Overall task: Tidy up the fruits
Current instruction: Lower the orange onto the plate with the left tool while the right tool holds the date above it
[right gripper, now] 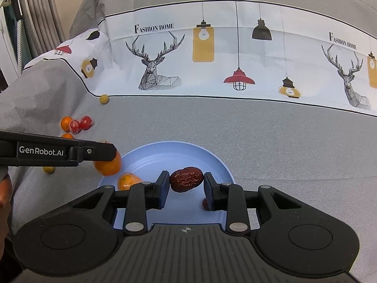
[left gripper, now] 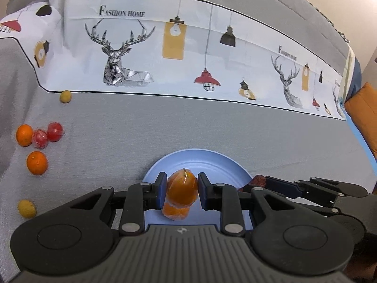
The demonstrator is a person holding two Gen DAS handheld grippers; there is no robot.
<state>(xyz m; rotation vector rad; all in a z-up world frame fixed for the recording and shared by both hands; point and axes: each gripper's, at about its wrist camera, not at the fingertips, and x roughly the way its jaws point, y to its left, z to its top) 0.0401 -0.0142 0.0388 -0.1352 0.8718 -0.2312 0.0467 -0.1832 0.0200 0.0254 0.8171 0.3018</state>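
Wrapped orange [left gripper: 182, 187] clamped in left fingers [left gripper: 181, 189], red date [right gripper: 186, 179] in right fingers [right gripper: 186, 185], above blue plate [right gripper: 150, 162].

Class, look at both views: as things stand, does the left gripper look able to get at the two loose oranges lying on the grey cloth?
Probably not yet. The left gripper is shut on a wrapped orange over the blue plate. The loose oranges lie unobstructed on its left.

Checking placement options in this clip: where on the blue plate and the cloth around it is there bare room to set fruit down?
The blue plate is bare across its far half, beyond the red date and the orange already lying there. The grey cloth between the plate and the printed band is open. The cloth's left side is crowded with loose fruit.
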